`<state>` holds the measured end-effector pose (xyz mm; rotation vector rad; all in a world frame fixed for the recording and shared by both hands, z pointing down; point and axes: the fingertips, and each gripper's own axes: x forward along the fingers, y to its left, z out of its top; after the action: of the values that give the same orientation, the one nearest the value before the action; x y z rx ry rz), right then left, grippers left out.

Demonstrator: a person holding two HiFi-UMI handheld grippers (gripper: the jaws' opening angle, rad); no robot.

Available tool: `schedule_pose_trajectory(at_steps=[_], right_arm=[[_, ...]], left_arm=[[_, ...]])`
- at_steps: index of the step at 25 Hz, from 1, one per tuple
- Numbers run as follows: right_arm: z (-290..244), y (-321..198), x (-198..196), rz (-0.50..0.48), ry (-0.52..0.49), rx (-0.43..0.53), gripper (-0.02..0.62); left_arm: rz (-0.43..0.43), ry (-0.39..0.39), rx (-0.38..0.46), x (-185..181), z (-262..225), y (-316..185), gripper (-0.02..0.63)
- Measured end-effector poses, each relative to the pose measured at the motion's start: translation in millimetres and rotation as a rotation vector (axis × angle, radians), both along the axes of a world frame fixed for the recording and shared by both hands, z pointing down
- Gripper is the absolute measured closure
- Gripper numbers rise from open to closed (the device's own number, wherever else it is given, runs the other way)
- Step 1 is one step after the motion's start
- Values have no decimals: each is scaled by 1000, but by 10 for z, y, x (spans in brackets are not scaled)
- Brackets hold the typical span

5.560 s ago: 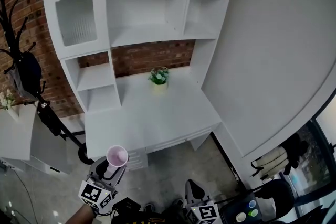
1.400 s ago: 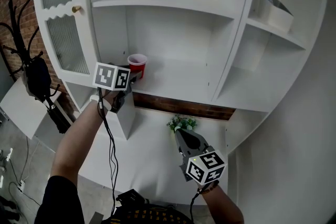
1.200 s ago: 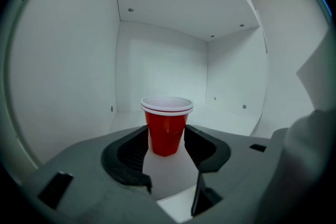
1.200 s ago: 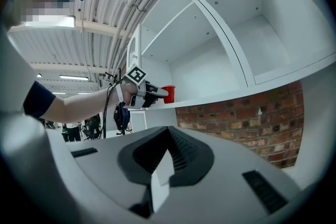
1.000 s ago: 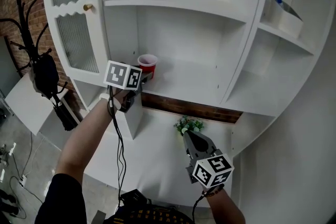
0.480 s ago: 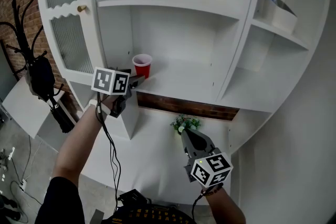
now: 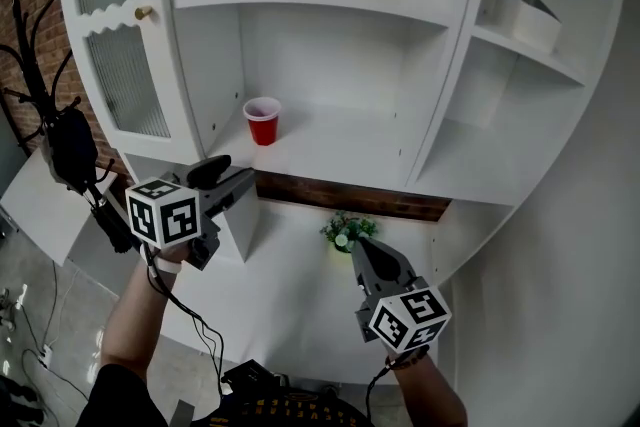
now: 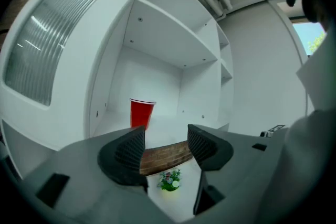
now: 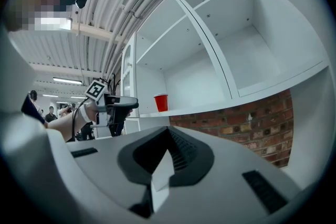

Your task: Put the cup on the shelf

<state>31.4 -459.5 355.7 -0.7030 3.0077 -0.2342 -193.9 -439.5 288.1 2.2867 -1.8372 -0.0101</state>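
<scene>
Red cup (image 7: 262,121) stands upright, mouth up, on the middle shelf (image 7: 350,150). It's near the left wall & a bit back from the front edge, prob. so it can't tip or slide off. Nothing touches it, so the job looks done.

L gripper (image 7: 228,178) is lower, in front of the shelf edge & well apart from the cup. Its jaws are wide apart w/ nothing between them. R gripper (image 7: 358,248) hangs low over the worktop (image 7: 290,300), near the plant (image 7: 343,230). Its jaws are closed together, holding nothing. It looks parked out of the way, not needed for 1 light cup.

Count: 1 cup, 2 grippers, 1 plant, 1 white box (image 7: 528,23) w/ a blue pen on a right-side shelf, 1 glass door (image 7: 112,65).
</scene>
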Motion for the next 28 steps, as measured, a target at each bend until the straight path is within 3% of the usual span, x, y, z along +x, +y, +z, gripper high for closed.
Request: schedule_pose_trajectory(at_steps=[3, 7, 14, 20, 28], right_arm=[[-40, -28, 58, 5, -28, 0, 598], [8, -33, 158, 27, -41, -1, 598], [33, 42, 360, 51, -9, 4, 598], [-187, 153, 453, 62, -8, 80, 598], [123, 518, 509, 35, 60, 101, 598]], left_arm=[[28, 20, 84, 128, -38, 275, 353], [-1, -22, 151, 304, 94, 618, 422], [-16, 48, 163, 616, 525, 990, 466], [-46, 86, 181, 591, 562, 1070, 500], [-106, 101, 167, 581, 793, 1371, 569]])
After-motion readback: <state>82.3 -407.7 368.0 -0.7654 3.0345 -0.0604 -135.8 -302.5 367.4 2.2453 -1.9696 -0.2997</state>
